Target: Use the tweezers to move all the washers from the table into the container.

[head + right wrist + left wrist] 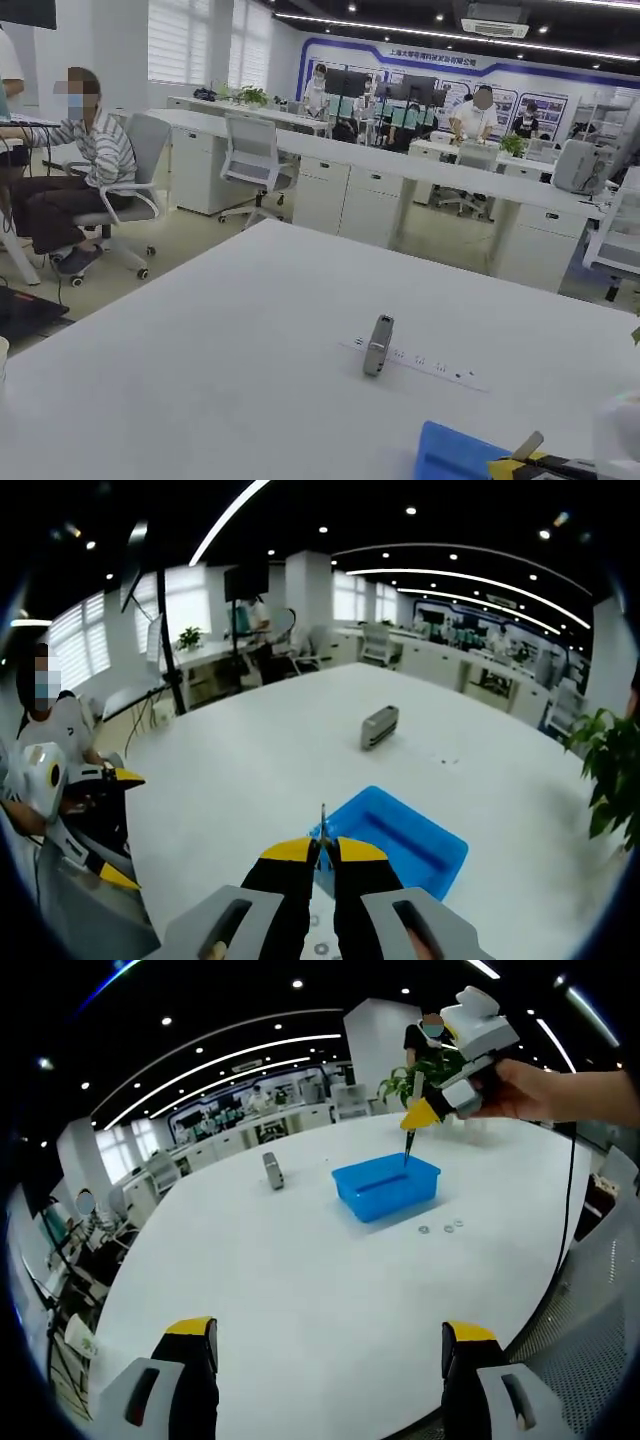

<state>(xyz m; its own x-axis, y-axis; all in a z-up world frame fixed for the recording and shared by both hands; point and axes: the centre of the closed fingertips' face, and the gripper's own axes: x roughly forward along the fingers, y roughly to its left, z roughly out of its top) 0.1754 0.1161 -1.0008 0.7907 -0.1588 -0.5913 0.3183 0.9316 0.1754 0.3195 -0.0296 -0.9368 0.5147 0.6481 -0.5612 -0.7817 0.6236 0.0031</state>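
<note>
The white table [300, 1270] holds the blue container [385, 1185]. The right gripper [418, 1117] hangs just above the container, jaws pinched on the tweezers [409, 1145], which point straight down into it. The left gripper [330, 1360] sits far back from the container, jaws wide and empty. Three tiny washers [441, 1227] lie just beside the container, so the right gripper is nearer to them.

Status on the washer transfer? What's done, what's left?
Done: cannot tell; the inside of the blue container is too small to read. In hand: the right gripper is shut on the tweezers, tips at the container; the left gripper is open, empty. Left: three washers lie on the table beside the container.
</note>
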